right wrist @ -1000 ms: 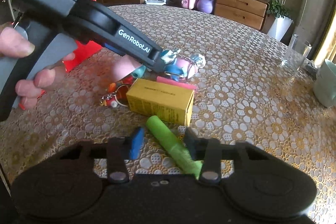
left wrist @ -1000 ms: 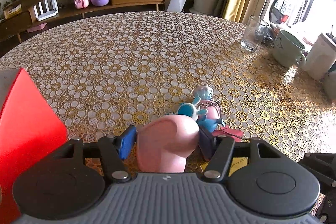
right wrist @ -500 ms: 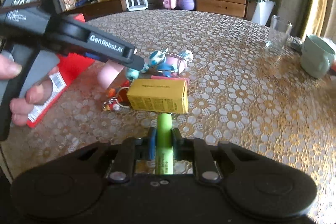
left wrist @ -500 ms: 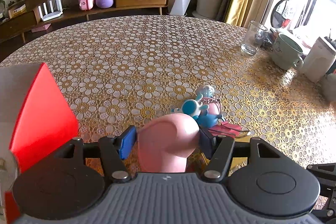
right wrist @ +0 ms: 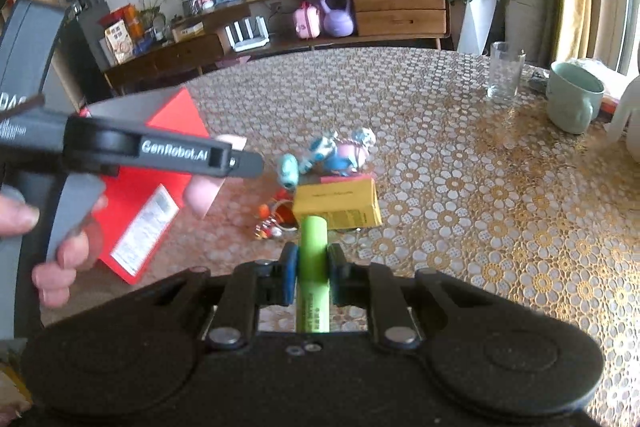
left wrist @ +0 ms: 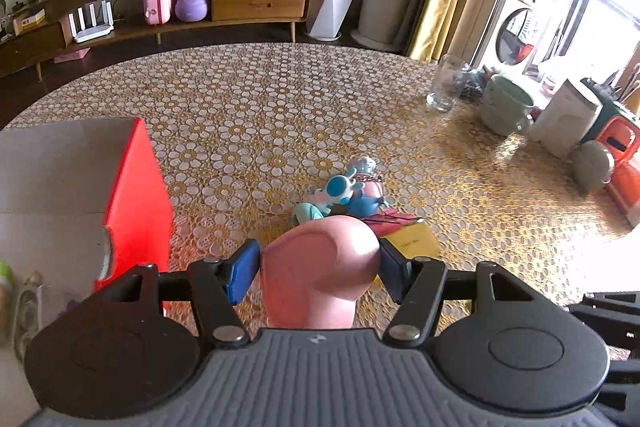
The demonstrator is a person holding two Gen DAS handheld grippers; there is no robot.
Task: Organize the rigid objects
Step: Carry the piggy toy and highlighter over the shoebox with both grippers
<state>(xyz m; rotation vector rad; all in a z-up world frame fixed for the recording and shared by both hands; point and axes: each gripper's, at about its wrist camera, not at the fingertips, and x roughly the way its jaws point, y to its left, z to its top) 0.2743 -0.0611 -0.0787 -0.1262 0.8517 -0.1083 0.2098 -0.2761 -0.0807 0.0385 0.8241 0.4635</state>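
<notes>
My left gripper (left wrist: 320,269) is shut on a rounded pink object (left wrist: 316,291), held above the table with its blue pads (left wrist: 242,271) pressing both sides. My right gripper (right wrist: 313,277) is shut on a green tube (right wrist: 314,247), which points forward and is lifted off the table. On the flowered tablecloth ahead lie a yellow box (right wrist: 336,203), blue and pink toy keychains (right wrist: 340,151) and a small orange keyring (right wrist: 272,223). In the right wrist view the pink object (right wrist: 202,193) hangs under the left gripper's finger (right wrist: 240,163), at the left.
An open red box (left wrist: 136,203) stands at the table's left. A glass (left wrist: 444,87), a pale green mug (left wrist: 506,105) and a white jug (left wrist: 568,119) crowd the far right edge. A person's hand (right wrist: 48,251) grips the left handle.
My right gripper closed on the green tube and lifted it off the table. My left gripper rose with the pink object, and more of the red box came into view.
</notes>
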